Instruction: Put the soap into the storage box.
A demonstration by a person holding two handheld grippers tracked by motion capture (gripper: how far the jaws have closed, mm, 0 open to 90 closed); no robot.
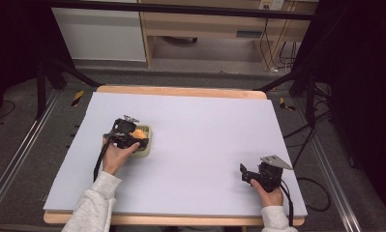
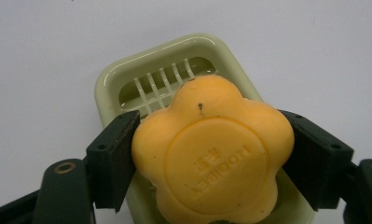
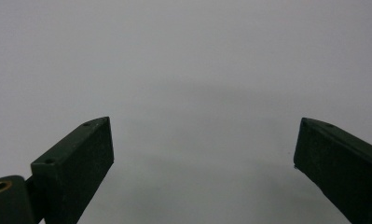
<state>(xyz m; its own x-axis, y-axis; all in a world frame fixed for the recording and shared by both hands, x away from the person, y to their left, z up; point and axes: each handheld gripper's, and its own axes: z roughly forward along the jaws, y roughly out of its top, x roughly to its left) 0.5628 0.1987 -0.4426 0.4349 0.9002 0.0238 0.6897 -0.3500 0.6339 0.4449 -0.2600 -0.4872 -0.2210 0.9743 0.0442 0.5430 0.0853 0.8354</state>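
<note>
- The orange flower-shaped soap (image 2: 214, 158) sits low centre of the left gripper view, over the pale green soap dish (image 2: 127, 79); whether it rests on the dish cannot be told.
- It looks firm, fairly light and slick, so squeezing across two lobes suits it.
- The left gripper (image 2: 211, 161) is clamped on its sides.
- The right gripper (image 1: 253, 175), lower right of the high view, is spread apart over the bare table (image 1: 205, 130).

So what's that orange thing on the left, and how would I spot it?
Start at the pale grey table top and go to its left side, where a pale green slotted soap dish sits. Over it, the left hand-held gripper clamps an orange bar of soap. Its flower shape, with a stamped round centre, marks it out.
</note>
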